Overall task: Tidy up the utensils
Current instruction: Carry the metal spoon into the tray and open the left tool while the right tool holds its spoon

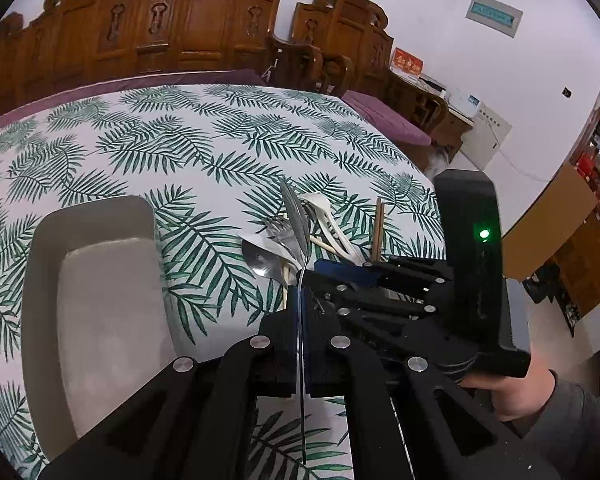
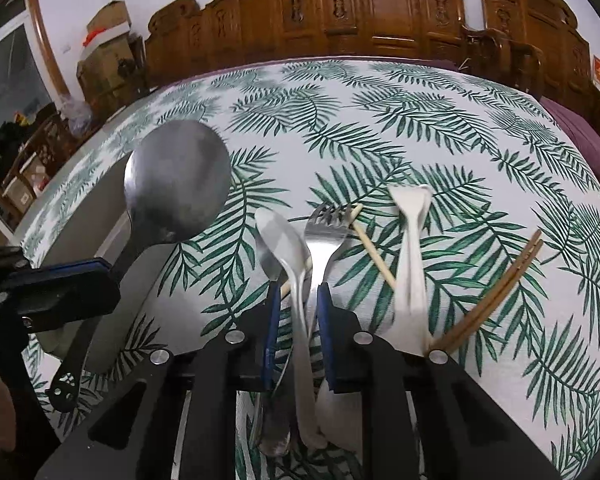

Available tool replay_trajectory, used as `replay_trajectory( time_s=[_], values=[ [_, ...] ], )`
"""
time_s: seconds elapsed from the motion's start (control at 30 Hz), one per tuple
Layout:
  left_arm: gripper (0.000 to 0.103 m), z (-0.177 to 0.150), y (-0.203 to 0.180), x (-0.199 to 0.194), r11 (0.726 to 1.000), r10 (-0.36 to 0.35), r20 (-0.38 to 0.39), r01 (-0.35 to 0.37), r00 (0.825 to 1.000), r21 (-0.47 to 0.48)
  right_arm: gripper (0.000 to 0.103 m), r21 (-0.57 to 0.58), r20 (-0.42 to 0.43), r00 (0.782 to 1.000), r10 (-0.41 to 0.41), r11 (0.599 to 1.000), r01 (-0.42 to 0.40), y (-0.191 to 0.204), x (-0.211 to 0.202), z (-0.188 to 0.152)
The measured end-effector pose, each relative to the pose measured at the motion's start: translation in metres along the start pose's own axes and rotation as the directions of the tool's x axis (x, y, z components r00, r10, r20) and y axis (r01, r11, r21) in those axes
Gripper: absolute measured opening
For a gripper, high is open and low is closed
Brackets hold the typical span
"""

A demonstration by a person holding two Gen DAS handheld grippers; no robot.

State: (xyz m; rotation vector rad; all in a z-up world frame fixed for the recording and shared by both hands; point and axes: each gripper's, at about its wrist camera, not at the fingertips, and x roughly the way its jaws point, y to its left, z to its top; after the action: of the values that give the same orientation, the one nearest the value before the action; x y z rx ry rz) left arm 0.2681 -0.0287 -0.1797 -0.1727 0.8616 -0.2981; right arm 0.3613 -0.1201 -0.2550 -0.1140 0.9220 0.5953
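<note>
Left gripper (image 1: 300, 320): your fingers pinch the large steel spoon (image 2: 178, 184) by its handle, lifted clear for the grey tray (image 1: 96, 280).
Right gripper (image 2: 296, 300): fingers partly spread, straddling the white spoon's (image 2: 296, 280) handle in the pile, not visibly pressing it.

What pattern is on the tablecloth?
Green palm-like leaves on white, seen best in the right wrist view: tablecloth.

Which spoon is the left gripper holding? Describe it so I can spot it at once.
Start at the grey tray on the leaf-print tablecloth. Beside the tray, the left gripper is shut on a thin steel handle. That is the big ladle-like spoon, lifted off the cloth; its round bowl is much wider than those of the spoons in the pile.
</note>
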Motion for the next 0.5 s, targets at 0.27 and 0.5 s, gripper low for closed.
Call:
replay_trajectory(
  time_s=[0.27, 0.5],
  values=[
    [0.001, 0.001, 0.001, -0.007, 1.000, 0.007, 0.011, -0.007, 1.000, 0.006, 0.004, -0.014, -0.004, 1.000, -0.028, 1.000, 0.028, 0.002, 0.002, -0.002],
    [0.001, 0.005, 0.006, -0.026, 0.999, 0.033, 0.043, -0.033, 0.999, 0.007, 0.004, 0.014, 0.081, 0.997, 0.003, 1.000, -0.004, 0.003, -0.020, 0.004]
  ],
)
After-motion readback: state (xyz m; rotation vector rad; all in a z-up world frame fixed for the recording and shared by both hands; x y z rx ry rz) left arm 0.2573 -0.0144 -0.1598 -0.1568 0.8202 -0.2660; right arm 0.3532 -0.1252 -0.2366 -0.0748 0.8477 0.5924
